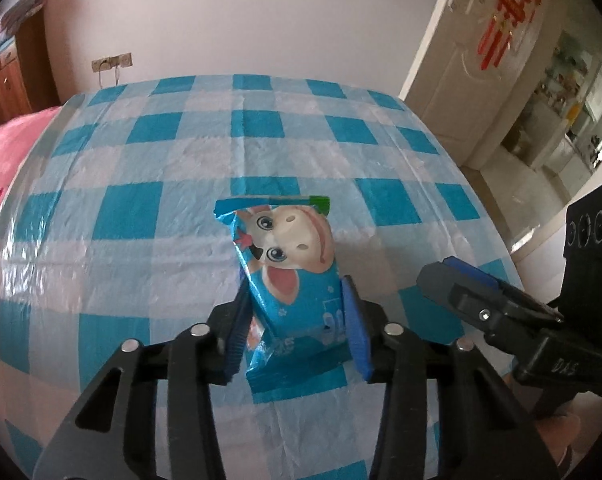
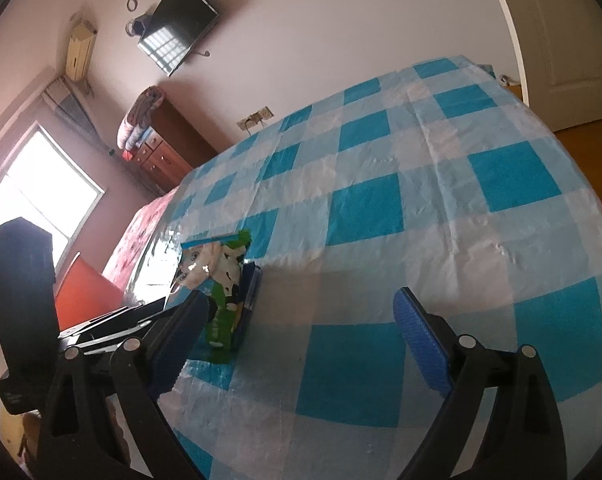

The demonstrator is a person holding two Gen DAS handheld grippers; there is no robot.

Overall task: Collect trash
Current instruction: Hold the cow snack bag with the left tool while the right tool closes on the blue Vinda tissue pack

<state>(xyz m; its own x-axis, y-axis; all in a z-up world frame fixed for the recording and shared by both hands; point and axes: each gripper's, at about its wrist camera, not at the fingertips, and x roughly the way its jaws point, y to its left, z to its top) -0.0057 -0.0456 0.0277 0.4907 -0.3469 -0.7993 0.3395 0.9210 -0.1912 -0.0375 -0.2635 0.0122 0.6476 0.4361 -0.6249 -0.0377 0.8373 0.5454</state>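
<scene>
We see a blue snack wrapper [image 1: 291, 280] printed with a cartoon animal face (green along its top edge), low in the centre of the left view, above a blue checked tablecloth [image 1: 141, 184]. Our left gripper [image 1: 297, 300] clamps it; its lower print is hidden. Our right gripper [image 2: 297, 320] stands wide, empty.
</scene>
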